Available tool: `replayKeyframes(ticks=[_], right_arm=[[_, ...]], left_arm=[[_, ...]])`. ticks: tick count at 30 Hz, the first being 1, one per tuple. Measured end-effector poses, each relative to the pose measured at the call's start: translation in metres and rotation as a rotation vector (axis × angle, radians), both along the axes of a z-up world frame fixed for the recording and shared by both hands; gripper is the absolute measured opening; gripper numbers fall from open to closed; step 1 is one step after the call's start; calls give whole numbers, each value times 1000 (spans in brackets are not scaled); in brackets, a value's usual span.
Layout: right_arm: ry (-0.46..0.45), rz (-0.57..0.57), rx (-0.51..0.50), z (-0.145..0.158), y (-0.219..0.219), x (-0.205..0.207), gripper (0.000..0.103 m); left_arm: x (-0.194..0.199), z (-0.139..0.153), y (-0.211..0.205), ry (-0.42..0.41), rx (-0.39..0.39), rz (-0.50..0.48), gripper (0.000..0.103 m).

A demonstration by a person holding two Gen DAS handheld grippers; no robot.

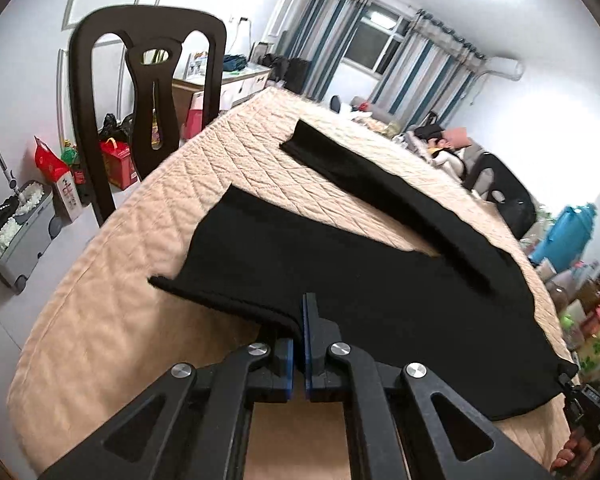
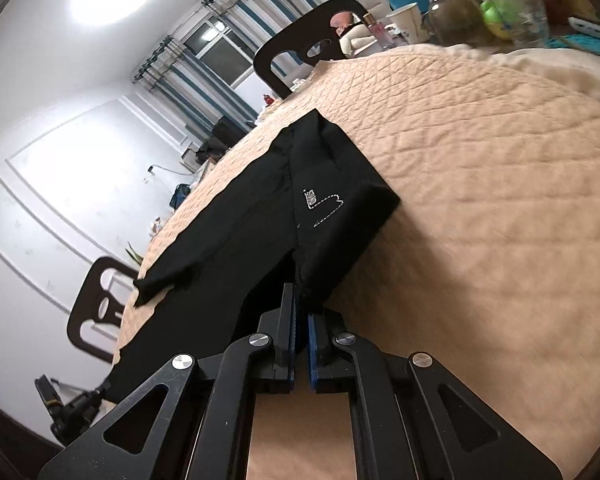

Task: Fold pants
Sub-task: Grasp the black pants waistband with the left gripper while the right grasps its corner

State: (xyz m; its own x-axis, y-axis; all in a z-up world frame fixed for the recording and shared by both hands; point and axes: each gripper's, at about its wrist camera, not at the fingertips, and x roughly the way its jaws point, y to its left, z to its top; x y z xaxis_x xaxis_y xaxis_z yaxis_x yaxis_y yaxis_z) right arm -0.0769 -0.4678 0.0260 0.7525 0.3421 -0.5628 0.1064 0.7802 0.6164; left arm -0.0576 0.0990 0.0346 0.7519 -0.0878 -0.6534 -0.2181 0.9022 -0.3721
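Pants (image 1: 380,296) lie spread on the quilted cover (image 1: 112,320) of the table, black against beige, with the waist end nearest both grippers and the two legs running away from it toward the window (image 1: 374,46). At the waist, the left gripper (image 1: 303,320) has its fingers clamped together on the hem of the waistband, a thin lip of cloth pinched between the blue pads. The right gripper (image 2: 300,312) is likewise closed on the waist's other corner, where the fabric bunches up just below the small white stitched mark (image 2: 324,206). Seen from the waist, the garment's long axis points straight ahead of both sets of fingers, so each hand holds one end of the short edge and neither is nearer to the legs. The leg on the right-hand side is already doubled along its length; the other lies flat. Carrying the waist forward over the legs looks like the likely fold.
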Motion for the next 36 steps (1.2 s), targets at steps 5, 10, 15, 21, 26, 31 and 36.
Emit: replayKeyframes(ticks=[5, 10, 15, 21, 26, 31, 36], right_arm=[[35, -14, -45, -3, -8, -32, 4], [93, -4, -13, -26, -16, -29, 4], [85, -33, -70, -15, -21, -44, 18], [-10, -164, -264, 23, -28, -60, 22], [-38, -50, -294, 17, -5, -31, 22], [-6, -13, -350, -9, -4, -24, 16], [-12, -15, -398, 4, -1, -28, 18]], left_arm=[[-31, -1, 1, -22, 20, -1, 5], [-25, -14, 7, 24, 21, 37, 6], [-36, -2, 17, 13, 42, 163, 10], [-38, 20, 16, -71, 145, 204, 12], [-7, -2, -4, -6, 117, 42, 19], [5, -30, -3, 71, 103, -5, 21], [9, -20, -2, 69, 136, -6, 23]])
